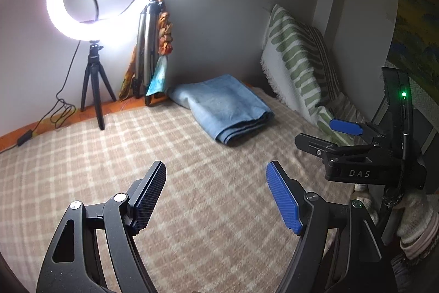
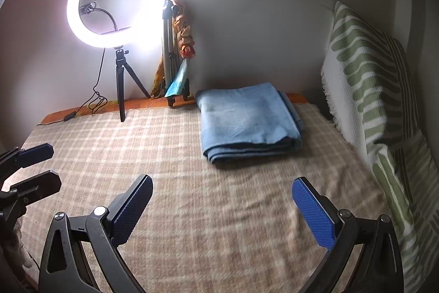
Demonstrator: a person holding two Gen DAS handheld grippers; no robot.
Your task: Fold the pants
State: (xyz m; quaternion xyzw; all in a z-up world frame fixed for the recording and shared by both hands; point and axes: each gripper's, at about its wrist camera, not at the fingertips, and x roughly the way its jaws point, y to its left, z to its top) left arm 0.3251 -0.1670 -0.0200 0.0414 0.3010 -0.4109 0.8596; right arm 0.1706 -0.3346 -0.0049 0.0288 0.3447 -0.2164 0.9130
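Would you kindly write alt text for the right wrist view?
Folded blue pants lie on a checked blanket, beyond the open, empty right tool. A lit ring light stands by the wall.

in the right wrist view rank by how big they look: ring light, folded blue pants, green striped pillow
1. green striped pillow, though nearness inflates it
2. folded blue pants
3. ring light, close to the pants, so that order is unsure

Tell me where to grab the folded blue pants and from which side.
Grip the folded pants at their near edge, where the layers stack and show as lines. Come in low from the front with the open right claw, one finger sliding under along the plaid blanket.
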